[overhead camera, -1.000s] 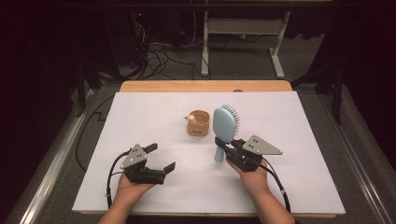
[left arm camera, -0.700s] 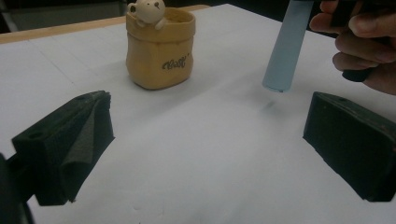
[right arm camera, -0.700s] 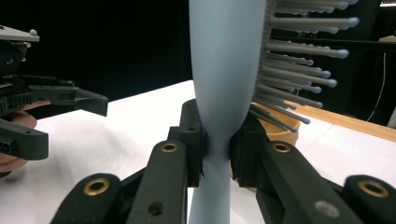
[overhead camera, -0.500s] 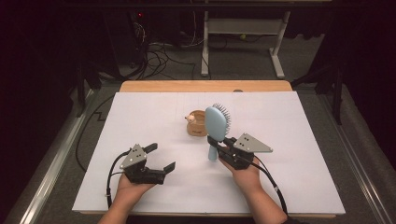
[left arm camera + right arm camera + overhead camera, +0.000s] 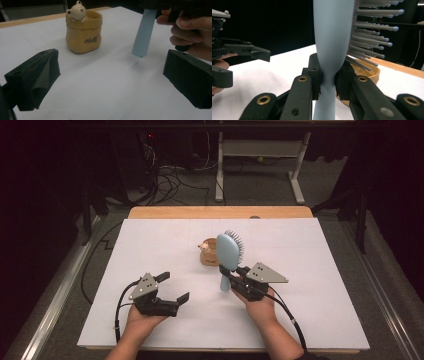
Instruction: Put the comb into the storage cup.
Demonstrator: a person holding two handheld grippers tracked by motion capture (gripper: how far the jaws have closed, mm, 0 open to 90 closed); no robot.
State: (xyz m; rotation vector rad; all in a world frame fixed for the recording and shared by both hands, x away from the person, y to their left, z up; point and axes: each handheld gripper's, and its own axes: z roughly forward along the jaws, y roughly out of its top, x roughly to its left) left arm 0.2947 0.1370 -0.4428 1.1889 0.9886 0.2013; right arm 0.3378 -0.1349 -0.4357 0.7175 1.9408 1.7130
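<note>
Above the white worktop (image 5: pixel 310 270) our right gripper (image 5: pixel 236 279) clamped its fingers on the blue hairbrush (image 5: pixel 228 257) beside the bear pot (image 5: pixel 209 252); our left gripper (image 5: pixel 172 287) rested wide open, empty.

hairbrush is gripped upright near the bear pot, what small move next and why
Probably carry the hairbrush a little farther toward the bear pot, handle end over its mouth. The right gripper is shut on the handle's neck, the handle end hangs just above the table, and the left gripper rests open.
</note>
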